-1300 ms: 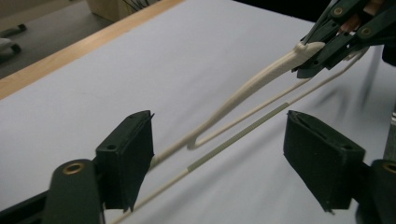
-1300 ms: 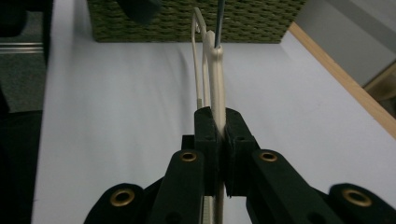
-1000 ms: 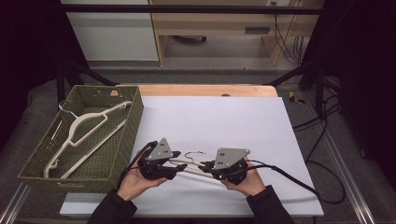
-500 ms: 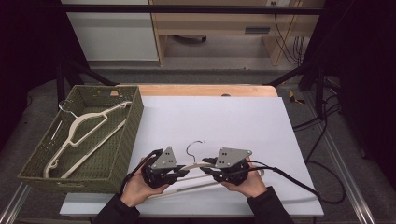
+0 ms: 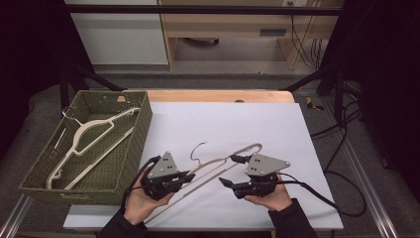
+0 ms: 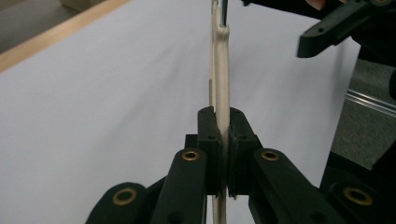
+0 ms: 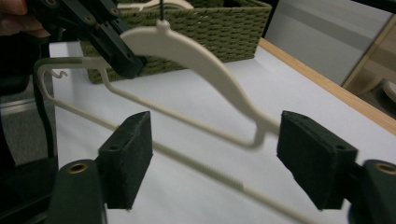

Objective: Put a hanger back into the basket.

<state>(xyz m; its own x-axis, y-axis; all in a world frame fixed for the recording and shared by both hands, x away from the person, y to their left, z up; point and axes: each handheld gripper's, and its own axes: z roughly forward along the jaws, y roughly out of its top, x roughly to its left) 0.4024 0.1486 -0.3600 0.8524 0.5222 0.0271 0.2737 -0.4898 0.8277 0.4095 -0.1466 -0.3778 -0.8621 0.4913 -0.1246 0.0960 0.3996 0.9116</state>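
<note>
A cream plastic hanger (image 5: 218,162) with a metal hook (image 5: 197,148) is held tilted over the white table cover. My left gripper (image 5: 190,176) is shut on the hanger's shoulder arm (image 6: 220,70), and its pads (image 6: 211,149) pinch it edge-on. My right gripper (image 5: 229,171) is open, its jaws having just been opening. In the right gripper view (image 7: 222,158) the hanger's end (image 7: 201,60) and lower bar pass between the spread pads (image 7: 130,158) without touching them. The left gripper (image 7: 107,32) shows beyond, clamped on the hanger.
A green woven basket (image 5: 130,148) stands at the table's left and holds another cream hanger (image 5: 89,136). The white cover (image 5: 237,119) has a wooden edge (image 5: 218,95) at the back. Cables (image 5: 322,196) trail off to the right of my right hand.
The right jaws have opened and let go of the hanger. The left jaws have shut on it. The hanger has risen off the table and tilted, and the two hands have drawn apart.
</note>
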